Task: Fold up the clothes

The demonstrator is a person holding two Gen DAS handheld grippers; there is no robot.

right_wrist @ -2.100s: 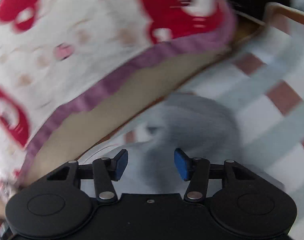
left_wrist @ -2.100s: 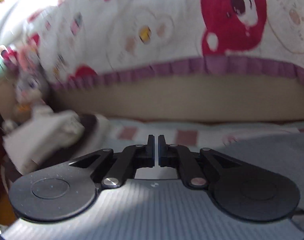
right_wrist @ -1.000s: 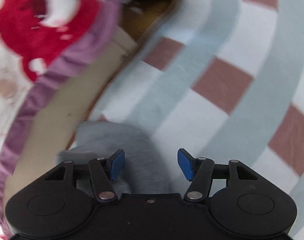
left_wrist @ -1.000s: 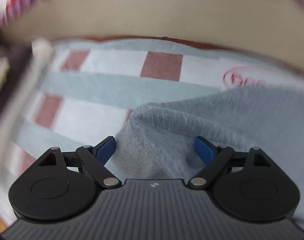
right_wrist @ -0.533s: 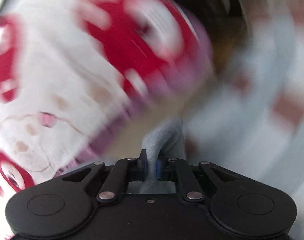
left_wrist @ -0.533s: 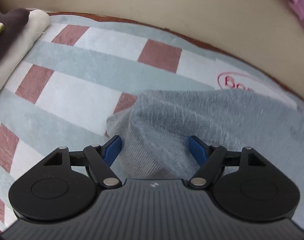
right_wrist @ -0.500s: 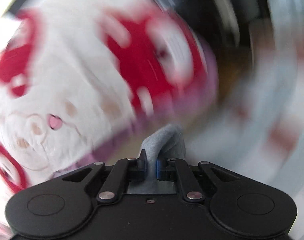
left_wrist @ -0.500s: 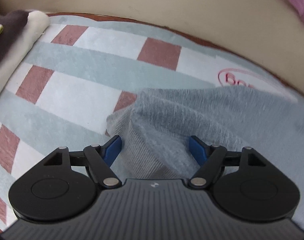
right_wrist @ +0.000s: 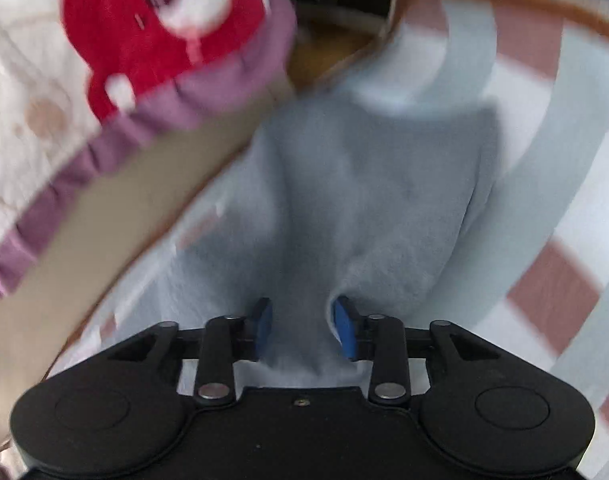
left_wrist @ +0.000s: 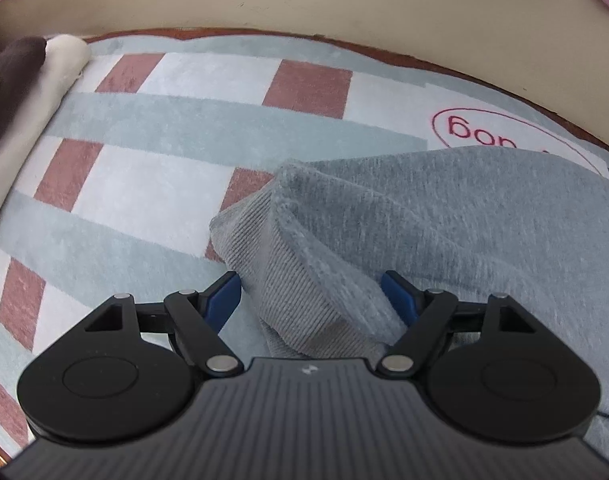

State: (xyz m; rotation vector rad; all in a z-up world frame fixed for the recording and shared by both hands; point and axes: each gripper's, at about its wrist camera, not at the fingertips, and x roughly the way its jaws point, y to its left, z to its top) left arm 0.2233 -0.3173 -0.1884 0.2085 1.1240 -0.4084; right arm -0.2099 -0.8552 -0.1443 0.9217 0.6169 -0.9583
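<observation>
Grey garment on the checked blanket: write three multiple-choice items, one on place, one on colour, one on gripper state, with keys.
1. Where does the grey garment lie?
A. on the checked blanket
B. on a wooden chair
C. in a basket

2. What colour are the gripper pads?
A. red
B. blue
C. green

3. How does the left gripper stand?
A. shut on the ribbed cuff
B. out of view
C. open, straddling the cuff

Key: 1 A, checks show around it; 2 B, blue pads visible; 3 C, pads stand wide apart.
</observation>
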